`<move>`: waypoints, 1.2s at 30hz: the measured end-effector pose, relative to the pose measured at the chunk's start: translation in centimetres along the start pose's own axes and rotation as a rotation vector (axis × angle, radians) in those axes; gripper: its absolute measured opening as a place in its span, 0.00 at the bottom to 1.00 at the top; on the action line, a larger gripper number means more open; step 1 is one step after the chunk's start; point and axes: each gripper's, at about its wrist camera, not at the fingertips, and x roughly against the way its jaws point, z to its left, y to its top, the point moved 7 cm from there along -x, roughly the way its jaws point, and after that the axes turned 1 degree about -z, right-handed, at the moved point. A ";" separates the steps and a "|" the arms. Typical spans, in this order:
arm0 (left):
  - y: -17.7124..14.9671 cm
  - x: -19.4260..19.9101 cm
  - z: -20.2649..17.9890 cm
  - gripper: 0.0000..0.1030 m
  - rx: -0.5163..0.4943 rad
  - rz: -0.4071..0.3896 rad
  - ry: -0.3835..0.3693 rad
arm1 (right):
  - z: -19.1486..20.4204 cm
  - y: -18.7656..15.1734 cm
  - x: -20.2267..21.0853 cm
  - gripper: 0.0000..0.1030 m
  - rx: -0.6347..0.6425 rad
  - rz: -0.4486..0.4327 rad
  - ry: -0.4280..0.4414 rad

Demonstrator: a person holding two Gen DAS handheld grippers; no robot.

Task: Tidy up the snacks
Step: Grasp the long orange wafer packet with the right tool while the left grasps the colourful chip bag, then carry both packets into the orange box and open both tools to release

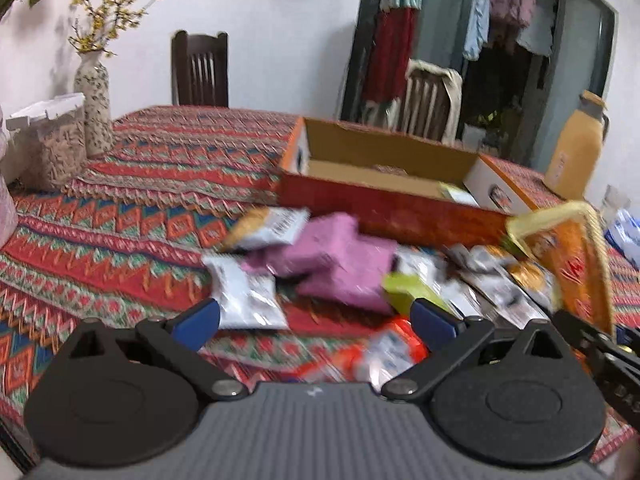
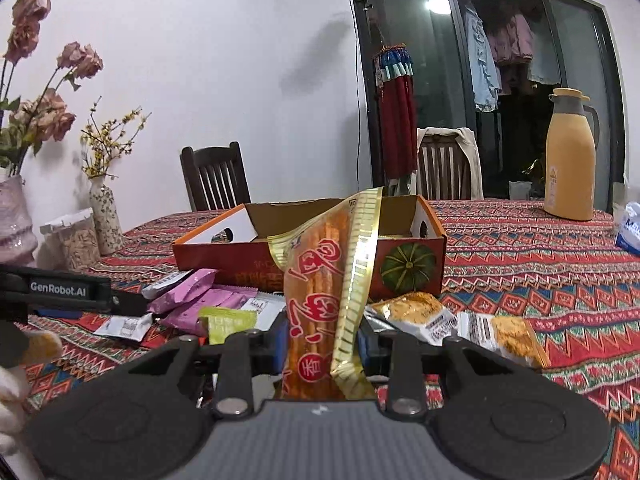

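On a patterned tabletop (image 2: 540, 280), the right hand-held gripper (image 2: 320, 344) clamps an orange-and-gold snack packet (image 2: 320, 288) upright, likely bound for the open cardboard box (image 2: 400, 264) just behind. The left hand-held gripper (image 1: 316, 316) hovers open and empty over loose snack packets (image 1: 332, 264).

We see a woven cloth table cover (image 2: 520, 264) in red, green and blue zigzags, matt and slightly ribbed. On it stands an open orange cardboard box (image 2: 408, 268), its outside printed and faintly glossy, its inside raw brown paperboard (image 1: 384, 156). The tall orange snack packet (image 2: 320, 292) is shiny plastic film with a gold foil-like edge strip. The pink packets (image 1: 332, 264) look like matt film; the white and orange packets (image 2: 472, 324) are glossy. Both grippers show matt black plastic arms, blue pads (image 1: 200, 322) and small bare metal rivets (image 2: 231, 405). The mustard-yellow jug (image 2: 570, 160) has a smooth satin plastic look. The dark chair (image 2: 214, 176) is polished wood.
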 end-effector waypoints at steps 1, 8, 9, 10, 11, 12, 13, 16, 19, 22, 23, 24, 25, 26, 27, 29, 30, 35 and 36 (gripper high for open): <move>-0.4 0.2 -0.6 1.00 -0.003 0.018 -0.006 | -0.2 -0.2 0.3 0.31 -0.005 -0.002 0.004; -2.5 -0.1 -3.3 1.00 -0.002 0.143 0.020 | -1.4 -1.4 2.2 0.31 -0.040 -0.017 0.019; -2.7 -0.4 -3.5 1.00 -0.002 0.156 0.033 | -1.5 -1.5 2.4 0.31 -0.044 -0.019 0.019; -2.9 -0.5 -3.7 1.00 0.002 0.169 0.042 | -1.7 -1.6 2.7 0.31 -0.048 -0.021 0.020; -3.1 -0.7 -4.0 1.00 0.006 0.183 0.043 | -1.9 -1.8 2.9 0.31 -0.052 -0.023 0.021; -3.3 -0.8 -4.2 1.00 0.008 0.193 0.049 | -2.0 -1.9 3.0 0.31 -0.055 -0.023 0.021; -3.4 -1.0 -4.3 1.00 0.008 0.202 0.062 | -2.2 -2.0 3.1 0.31 -0.058 -0.023 0.021; -3.9 -1.4 -4.4 1.00 0.011 0.231 0.093 | -2.5 -2.2 3.6 0.28 -0.066 -0.027 0.026; -4.2 -1.6 -4.1 1.00 0.028 0.249 0.106 | -2.6 -2.4 3.9 0.25 -0.070 -0.030 0.035; -4.5 -2.0 -3.9 1.00 0.035 0.268 0.110 | -2.5 -2.5 3.8 0.25 -0.069 -0.027 0.046; -4.6 -2.1 -3.8 1.00 0.038 0.276 0.107 | -2.5 -2.5 3.7 0.25 -0.069 -0.023 0.047; -4.8 -2.2 -3.8 1.00 0.041 0.283 0.102 | -2.4 -2.6 3.7 0.25 -0.069 -0.016 0.047; -4.9 -2.3 -3.7 0.99 0.038 0.283 0.096 | -2.4 -2.8 3.6 0.27 -0.068 -0.010 0.047; -4.8 -2.3 -3.7 0.97 0.030 0.276 0.094 | -2.3 -2.9 3.4 0.27 -0.066 -0.003 0.046; -4.8 -2.2 -3.6 0.89 0.023 0.267 0.087 | -2.3 -3.1 3.3 0.27 -0.064 0.006 0.043; -4.5 -1.9 -3.4 0.76 0.011 0.249 0.076 | -2.3 -3.4 2.9 0.27 -0.057 0.022 0.037; -4.5 -1.8 -3.3 0.71 0.012 0.246 0.066 | -2.3 -3.4 2.7 0.28 -0.055 0.030 0.035; -4.1 -1.2 -2.4 0.58 0.005 0.212 0.045 | -2.1 -4.1 1.0 0.37 -0.034 0.091 0.014; -4.0 -1.1 -2.3 0.55 -0.001 0.203 0.046 | -2.1 -4.2 0.5 0.37 -0.030 0.108 0.007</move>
